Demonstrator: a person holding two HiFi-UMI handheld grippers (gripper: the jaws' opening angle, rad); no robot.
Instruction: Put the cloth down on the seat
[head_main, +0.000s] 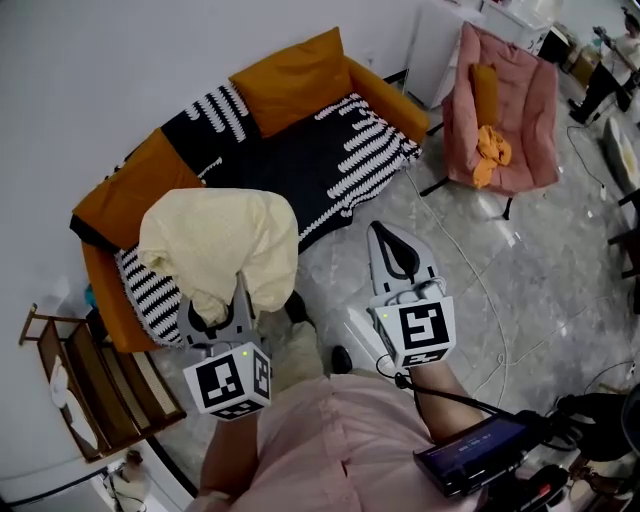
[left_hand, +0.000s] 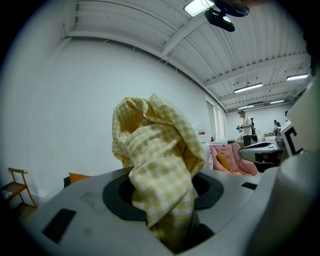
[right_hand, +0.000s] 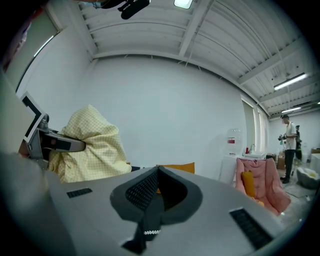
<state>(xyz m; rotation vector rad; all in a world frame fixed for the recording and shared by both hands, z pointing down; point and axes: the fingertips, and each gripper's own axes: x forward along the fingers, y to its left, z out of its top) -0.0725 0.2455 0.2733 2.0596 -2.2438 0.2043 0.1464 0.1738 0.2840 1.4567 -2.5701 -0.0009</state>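
A pale yellow checked cloth (head_main: 220, 248) hangs bunched over my left gripper (head_main: 240, 283), whose jaws are shut on it. In the left gripper view the cloth (left_hand: 160, 170) rises out of the closed jaws and fills the middle. It is held up in the air in front of the orange sofa (head_main: 290, 75) with its black-and-white striped seat cover (head_main: 340, 160). My right gripper (head_main: 383, 232) is to the right, over the floor, shut with nothing in it. From the right gripper view the cloth (right_hand: 90, 147) shows at the left.
A pink chair (head_main: 505, 110) with an orange cloth (head_main: 490, 150) on it stands at the back right. A wooden rack (head_main: 80, 385) stands at the left. Cables run over the grey floor (head_main: 540, 270). A person (right_hand: 289, 145) stands far off at the right.
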